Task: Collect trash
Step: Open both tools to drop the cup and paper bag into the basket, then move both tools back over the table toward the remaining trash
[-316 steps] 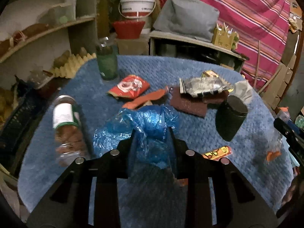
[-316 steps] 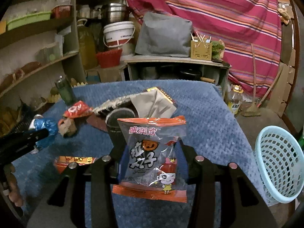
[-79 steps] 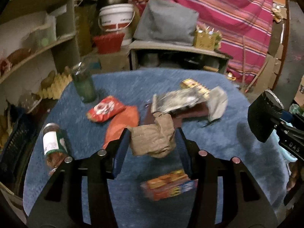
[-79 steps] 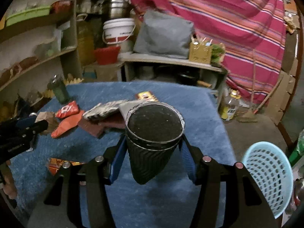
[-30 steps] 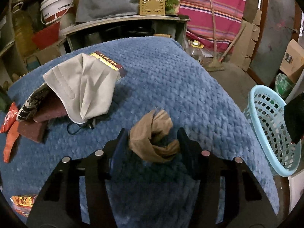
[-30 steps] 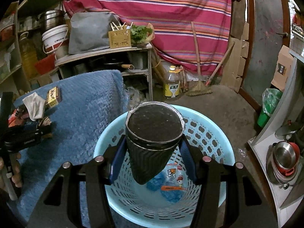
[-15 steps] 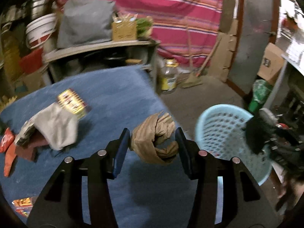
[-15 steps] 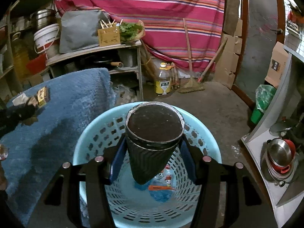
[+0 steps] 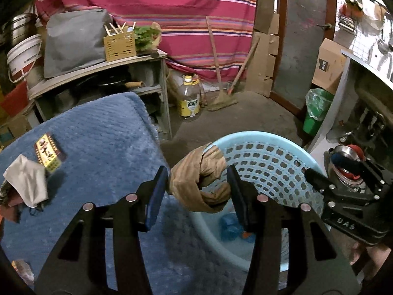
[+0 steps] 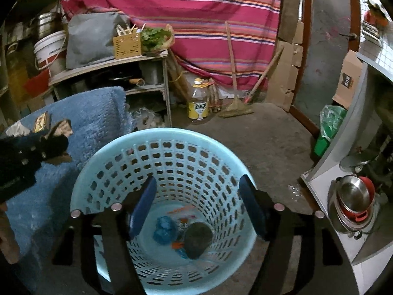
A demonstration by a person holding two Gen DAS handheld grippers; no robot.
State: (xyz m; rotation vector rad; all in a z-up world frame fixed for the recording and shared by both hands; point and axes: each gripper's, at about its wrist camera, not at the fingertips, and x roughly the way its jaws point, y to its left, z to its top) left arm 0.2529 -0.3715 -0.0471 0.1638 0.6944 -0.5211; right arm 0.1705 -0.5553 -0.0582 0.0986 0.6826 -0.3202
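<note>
My left gripper (image 9: 197,186) is shut on a crumpled brown paper wad (image 9: 200,178) and holds it at the near rim of the light blue basket (image 9: 270,162), beside the table edge. My right gripper (image 10: 197,196) is open and empty right above the basket (image 10: 118,147). Inside the basket lie the black paper cup (image 10: 197,239), a blue plastic bag (image 10: 164,226) and a snack wrapper (image 10: 180,215). The left gripper and its brown wad (image 10: 61,126) show at the left of the right wrist view.
The blue blanket-covered table (image 9: 98,135) holds a grey face mask (image 9: 27,184) and a small printed box (image 9: 48,154). An oil bottle (image 9: 190,100), a broom (image 9: 221,95) and a green bag (image 9: 315,108) stand on the floor. A steel pot (image 10: 353,201) sits at the right.
My right gripper has opened and the black cup has dropped into the basket. My left gripper has carried the brown wad from over the table to the basket's rim.
</note>
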